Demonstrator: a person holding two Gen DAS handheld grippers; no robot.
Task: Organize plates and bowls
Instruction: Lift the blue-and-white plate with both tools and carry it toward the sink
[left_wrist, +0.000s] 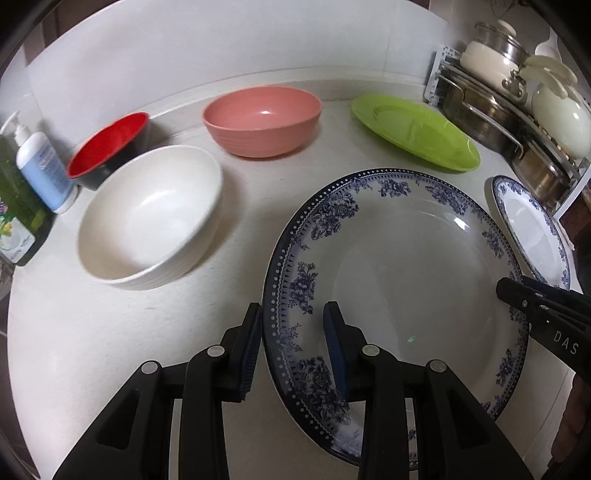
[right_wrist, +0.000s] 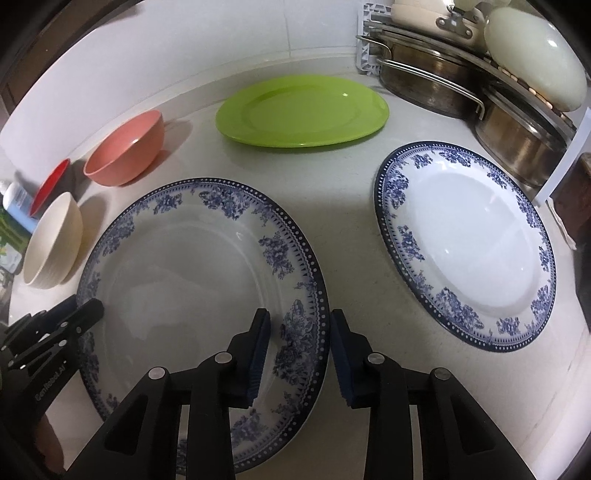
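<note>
A large blue-and-white floral plate (left_wrist: 399, 273) (right_wrist: 192, 280) lies on the white counter. My left gripper (left_wrist: 293, 347) is open, its fingers straddling the plate's left rim. My right gripper (right_wrist: 300, 354) is open, its fingers straddling the plate's right rim. A second blue-and-white plate (right_wrist: 469, 243) (left_wrist: 532, 229) lies to the right. A green plate (right_wrist: 303, 110) (left_wrist: 413, 133) lies behind. A pink bowl (left_wrist: 262, 118) (right_wrist: 125, 147), a cream bowl (left_wrist: 151, 214) (right_wrist: 51, 240) and a red-and-black bowl (left_wrist: 110, 147) (right_wrist: 50, 184) stand to the left.
A rack with steel pans (right_wrist: 436, 77) (left_wrist: 491, 114) and cream lids (right_wrist: 535, 55) stands at the back right. A soap pump bottle (left_wrist: 37, 166) and a green bottle (left_wrist: 18, 221) stand at the far left. The wall runs behind the counter.
</note>
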